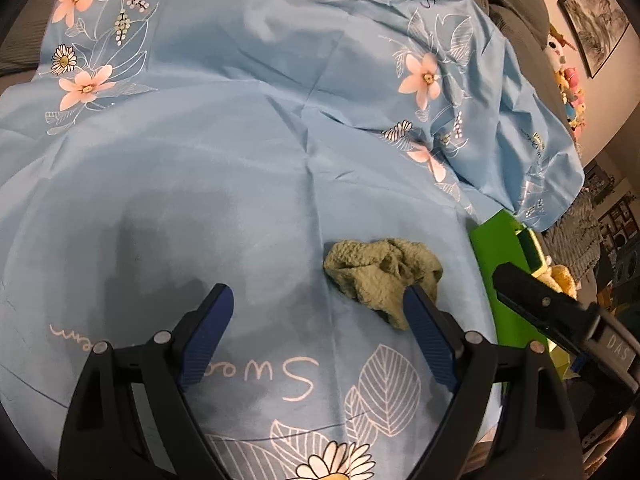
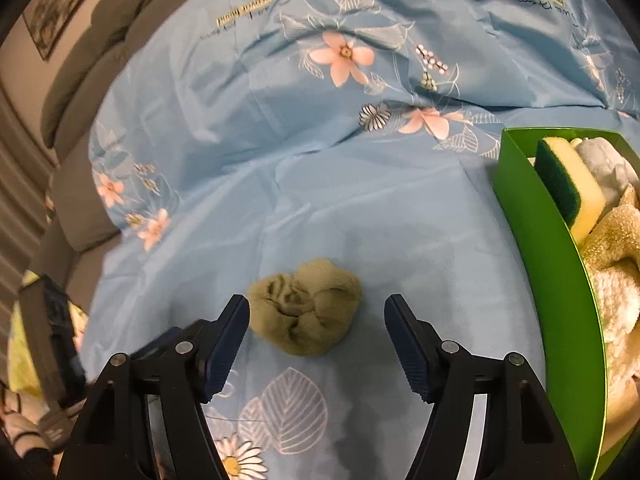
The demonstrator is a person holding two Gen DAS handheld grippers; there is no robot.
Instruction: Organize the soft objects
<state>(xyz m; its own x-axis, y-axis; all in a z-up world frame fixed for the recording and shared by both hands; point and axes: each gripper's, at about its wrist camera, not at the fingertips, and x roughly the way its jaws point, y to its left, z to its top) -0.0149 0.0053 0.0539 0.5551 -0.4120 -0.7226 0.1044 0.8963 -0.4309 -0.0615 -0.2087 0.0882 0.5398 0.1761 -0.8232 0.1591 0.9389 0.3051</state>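
A crumpled olive-green cloth (image 1: 380, 276) lies on the blue flowered sheet (image 1: 240, 140). It also shows in the right wrist view (image 2: 308, 308). My left gripper (image 1: 320, 308) is open and empty, its right finger at the cloth's near edge. My right gripper (image 2: 318, 320) is open and empty, with the cloth lying just ahead between its fingers. A green box (image 2: 532, 216) to the right holds a yellow-and-green sponge (image 2: 568, 184) and pale towels (image 2: 616, 264).
The green box (image 1: 492, 248) shows at the right in the left wrist view, with the right gripper's body (image 1: 560, 312) in front of it. Grey sofa cushions (image 2: 100, 52) lie behind the sheet. Plush toys (image 1: 568, 80) sit far right.
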